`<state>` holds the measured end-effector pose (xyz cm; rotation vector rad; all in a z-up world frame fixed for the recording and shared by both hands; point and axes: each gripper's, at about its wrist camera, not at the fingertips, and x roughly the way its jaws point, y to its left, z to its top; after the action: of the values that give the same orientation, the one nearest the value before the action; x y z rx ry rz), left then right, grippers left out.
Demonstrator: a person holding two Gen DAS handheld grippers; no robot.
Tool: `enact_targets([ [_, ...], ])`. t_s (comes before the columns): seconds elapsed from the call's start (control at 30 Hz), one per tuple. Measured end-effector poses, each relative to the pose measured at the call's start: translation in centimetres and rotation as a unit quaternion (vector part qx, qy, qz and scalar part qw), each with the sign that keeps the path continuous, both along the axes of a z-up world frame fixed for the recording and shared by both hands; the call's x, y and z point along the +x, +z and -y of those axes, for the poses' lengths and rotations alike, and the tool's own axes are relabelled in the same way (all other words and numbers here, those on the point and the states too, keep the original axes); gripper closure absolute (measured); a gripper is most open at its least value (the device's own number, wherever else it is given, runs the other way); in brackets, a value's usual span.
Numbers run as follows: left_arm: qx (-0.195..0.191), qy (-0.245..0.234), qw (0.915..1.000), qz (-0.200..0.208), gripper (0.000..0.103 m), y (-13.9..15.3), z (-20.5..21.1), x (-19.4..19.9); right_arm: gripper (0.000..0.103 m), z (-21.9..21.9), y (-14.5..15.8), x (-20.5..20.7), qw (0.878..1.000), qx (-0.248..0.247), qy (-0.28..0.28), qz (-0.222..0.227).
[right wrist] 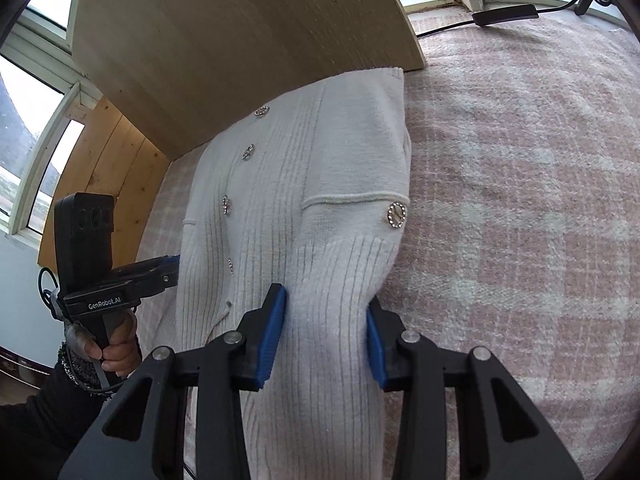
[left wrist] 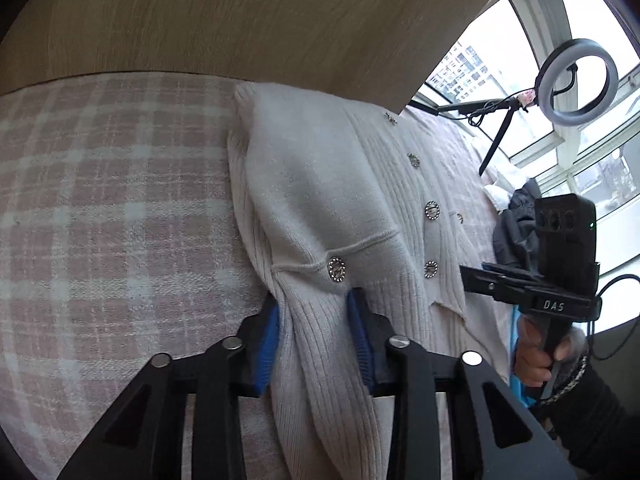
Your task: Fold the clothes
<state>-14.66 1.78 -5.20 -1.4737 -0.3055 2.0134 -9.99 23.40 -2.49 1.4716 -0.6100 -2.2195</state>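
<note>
Ribbed hem of the white cardigan [left wrist: 320,208] fills both grippers: left gripper [left wrist: 316,344] and right gripper [right wrist: 326,340], jaws part-closed on bunched knit, hold its corners for folding over the plaid bed [right wrist: 520,200].

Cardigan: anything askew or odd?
Nothing damaged. The cardigan lies buttoned on the checked blanket, its far end against the wooden board. The left gripper and right gripper each bunch ribbed hem between blue pads.

a pink plaid blanket [left wrist: 100,208], a wooden board [right wrist: 224,40], a ring light [left wrist: 576,82] by the windows [left wrist: 520,40].
</note>
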Motion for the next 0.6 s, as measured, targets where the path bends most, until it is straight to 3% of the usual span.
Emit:
enact_targets([
  [0.13, -0.023, 0.006, 0.9991, -0.035, 0.088, 1.3, -0.1, 1.1, 0.076, 0.3, 0.6, 0.1, 1.000, 0.009, -0.004, -0.013],
  [0.33, -0.013, 0.010, 0.9972, -0.073, 0.090, 3.9, -0.8, 1.7, 0.083, 1.7, 3.2, 0.1, 0.999, 0.025, -0.001, -0.030],
  [0.47, -0.005, 0.031, 0.9971, -0.070, 0.092, 4.4, 0.5, 1.1, 0.085, 2.8, 5.0, 0.0, 0.999, 0.033, 0.002, -0.039],
  [0.6, -0.005, 0.050, 0.9926, -0.111, 0.093, 7.2, 3.9, 1.8, 0.086, 5.4, 8.2, -0.5, 0.997, 0.028, 0.010, -0.067],
])
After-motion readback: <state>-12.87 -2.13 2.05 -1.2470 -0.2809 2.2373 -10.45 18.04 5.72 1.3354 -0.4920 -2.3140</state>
